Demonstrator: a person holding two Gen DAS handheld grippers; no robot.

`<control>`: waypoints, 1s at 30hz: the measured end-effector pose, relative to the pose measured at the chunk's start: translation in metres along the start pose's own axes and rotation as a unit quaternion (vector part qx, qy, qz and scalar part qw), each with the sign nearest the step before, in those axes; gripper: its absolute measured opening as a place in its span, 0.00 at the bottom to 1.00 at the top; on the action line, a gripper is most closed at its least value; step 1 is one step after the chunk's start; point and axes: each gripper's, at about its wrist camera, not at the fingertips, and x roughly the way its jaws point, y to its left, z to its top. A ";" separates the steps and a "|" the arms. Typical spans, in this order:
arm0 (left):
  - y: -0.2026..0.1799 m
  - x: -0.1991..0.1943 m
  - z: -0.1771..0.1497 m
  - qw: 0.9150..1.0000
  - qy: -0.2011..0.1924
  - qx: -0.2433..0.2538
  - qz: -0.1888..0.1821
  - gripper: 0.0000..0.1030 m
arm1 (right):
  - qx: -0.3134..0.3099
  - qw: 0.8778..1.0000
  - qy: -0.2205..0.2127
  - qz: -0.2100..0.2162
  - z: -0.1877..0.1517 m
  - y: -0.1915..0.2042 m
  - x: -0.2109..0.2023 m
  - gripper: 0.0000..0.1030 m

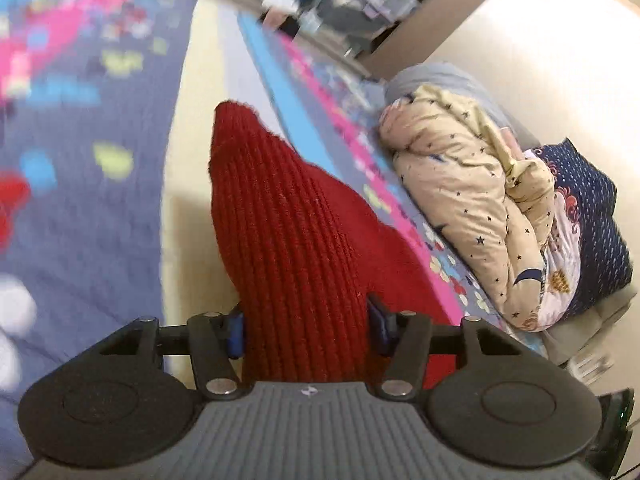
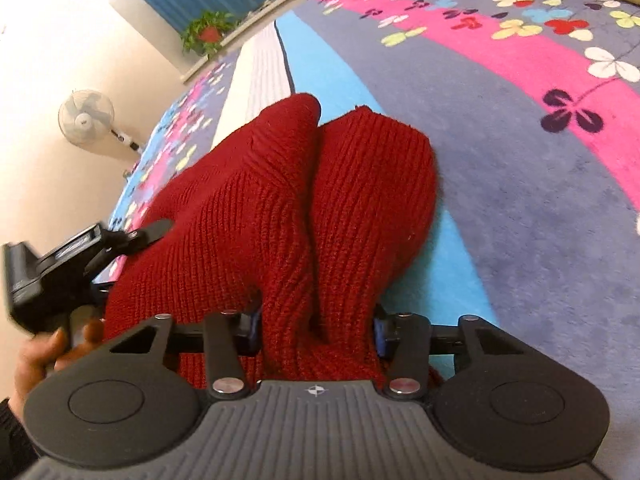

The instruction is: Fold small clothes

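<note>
1. Red knitted garment [image 2: 296, 216] lies bunched on the bed, over the light blue stripe of the flowered bedspread [image 2: 520, 184]; from the right wrist view it shows two thick ribbed folds side by side.
2. Right gripper [image 2: 316, 332] has a thick bunch of the red knit between its blue pads [image 2: 381, 334], and the cloth fills the gap from side to side; its fingers are clamped on the garment.
3. Left gripper [image 1: 306, 330] likewise has a ribbed fold of the red knit between its blue pads [image 1: 236, 334], which press on it from both sides, so it too is closed on the garment. The fold runs away from the camera to a rounded end.
4. In the right wrist view the left gripper's black body shows at the left edge, touching the garment's left side, with a hand [image 2: 44, 356] wrapped round its handle.
5. A cream quilt with small dark stars [image 1: 472, 200] is heaped on the bed to the right of the garment, well apart from it, with a dark blue dotted cushion [image 1: 592, 220] beyond.
6. A white standing fan [image 2: 86, 117] and a green potted plant [image 2: 206, 32] stand beside the bed, far from the garment.
</note>
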 end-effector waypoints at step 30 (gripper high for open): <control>0.042 -0.166 -0.045 0.973 0.016 0.109 0.201 0.66 | -0.131 0.989 0.037 0.061 -0.027 0.135 0.063 0.57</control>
